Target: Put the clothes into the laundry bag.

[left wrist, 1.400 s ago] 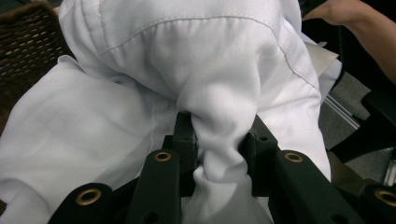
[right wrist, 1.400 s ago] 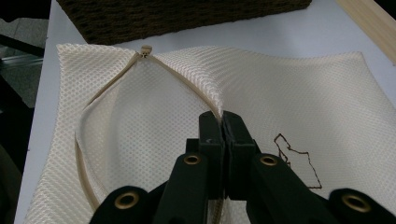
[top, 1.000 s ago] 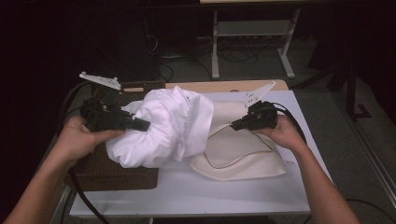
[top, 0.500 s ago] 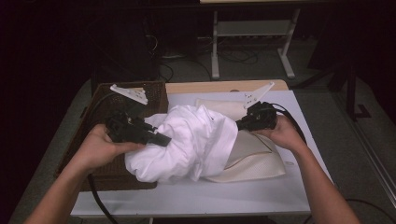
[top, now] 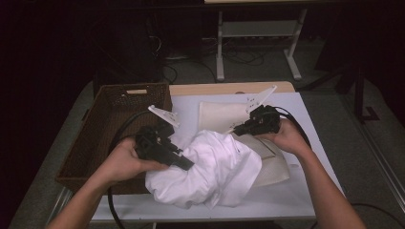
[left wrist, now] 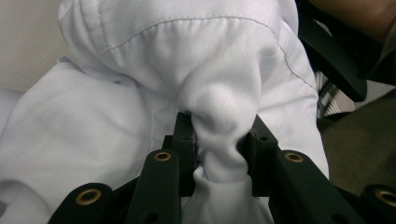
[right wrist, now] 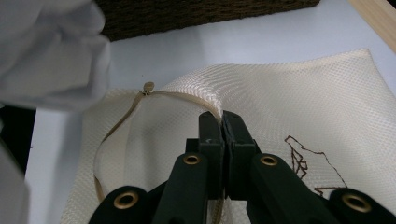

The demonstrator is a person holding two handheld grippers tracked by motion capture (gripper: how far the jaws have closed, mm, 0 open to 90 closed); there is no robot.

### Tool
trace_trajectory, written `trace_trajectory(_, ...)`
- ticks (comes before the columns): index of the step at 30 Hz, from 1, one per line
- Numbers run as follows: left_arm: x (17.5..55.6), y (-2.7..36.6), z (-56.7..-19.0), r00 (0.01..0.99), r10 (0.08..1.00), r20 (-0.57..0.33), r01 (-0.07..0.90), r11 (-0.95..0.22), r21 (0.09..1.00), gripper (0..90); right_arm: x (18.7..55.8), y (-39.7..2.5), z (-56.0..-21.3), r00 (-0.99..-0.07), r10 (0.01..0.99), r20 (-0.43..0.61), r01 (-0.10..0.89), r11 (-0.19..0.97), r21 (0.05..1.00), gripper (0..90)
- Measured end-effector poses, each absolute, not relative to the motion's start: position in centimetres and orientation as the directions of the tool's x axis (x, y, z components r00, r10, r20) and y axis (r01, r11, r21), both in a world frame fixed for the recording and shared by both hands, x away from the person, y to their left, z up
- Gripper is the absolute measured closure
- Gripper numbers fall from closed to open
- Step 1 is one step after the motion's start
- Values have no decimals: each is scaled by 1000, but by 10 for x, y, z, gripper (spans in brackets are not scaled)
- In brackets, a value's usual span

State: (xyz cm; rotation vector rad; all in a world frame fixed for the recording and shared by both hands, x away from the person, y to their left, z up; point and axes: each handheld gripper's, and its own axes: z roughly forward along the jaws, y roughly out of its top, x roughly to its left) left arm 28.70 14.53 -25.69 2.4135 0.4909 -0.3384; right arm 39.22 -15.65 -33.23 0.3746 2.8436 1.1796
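Both grippers are loaded: white shirt on my left, cream mesh bag on my right.

Nearest me, the white shirt (top: 210,169) sits bunched near the desk's front edge, just right of the wicker basket's front corner, spilling over the near part of the cream mesh bag (top: 222,117). My left gripper (top: 184,163) has its jaws clamped on a thick twist of that shirt (left wrist: 219,154), cloth bulging out between them. Further in, my right gripper (top: 234,130) has its jaws pressed tight together on the raised zipper edge of the mesh bag (right wrist: 280,98), lifting that lip off the desk; the zipper pull (right wrist: 148,87) sits at the opening's far end. The wicker basket (top: 102,133) fills the desk's left side, running to the far edge.
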Motion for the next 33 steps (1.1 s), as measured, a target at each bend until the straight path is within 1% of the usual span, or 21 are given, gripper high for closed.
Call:
trace_trajectory(6,281,115,-265,903,176,-393,378,-762,526,709,391,-153,-333,-972,230,56,202,682,703,870)
trace_trajectory(8,283,103,-272,898,170,-406,378,-771,512,708,390,-151,-333,-972,227,57,200,679,706,869)
trace_trajectory(11,291,90,-287,878,223,-424,427,-767,480,705,388,-149,-333,-974,218,57,194,679,709,869)
trace_trajectory(14,303,85,-308,829,302,-471,518,-732,442,703,386,-148,-333,-976,211,56,188,680,709,869)
trace_trajectory(16,310,84,-322,803,336,-493,556,-720,415,701,385,-147,-333,-975,213,59,192,683,705,869)
trace_trajectory(22,330,91,-351,662,431,-614,719,-598,355,683,382,-146,-334,-977,205,59,187,692,697,868)
trace_trajectory(24,332,93,-357,644,448,-620,736,-584,342,678,381,-145,-336,-978,199,55,180,694,697,868)
trace_trajectory(26,333,94,-361,638,476,-605,746,-576,335,668,380,-144,-338,-978,198,61,184,698,692,868)
trace_trajectory(33,335,95,-367,623,515,-589,770,-538,343,691,378,-140,-342,-979,187,75,187,700,689,868)
